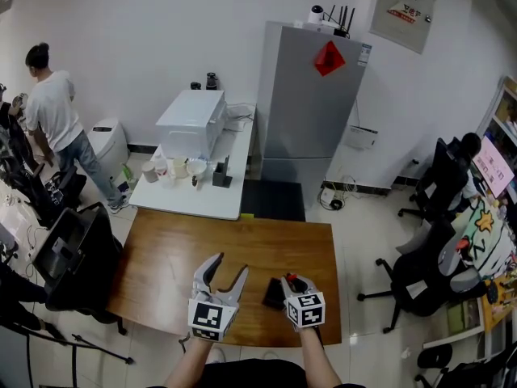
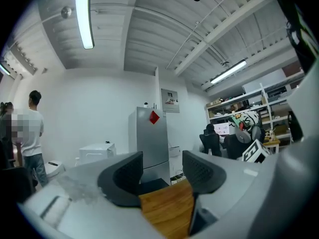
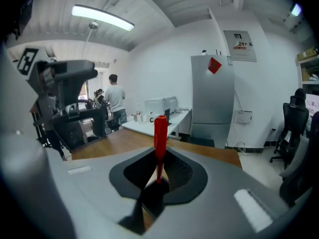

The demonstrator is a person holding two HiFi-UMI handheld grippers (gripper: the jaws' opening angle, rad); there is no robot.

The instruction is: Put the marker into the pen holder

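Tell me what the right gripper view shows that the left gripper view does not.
Only the right gripper view: a red marker standing upright, clamped in the right gripper, whose jaws are shut on it.
Only the left gripper view: the left gripper with its jaws apart and nothing between them, and a colourful toy at the right.
Both: the grey fridge, the wooden table and a person in a white shirt at the far left.
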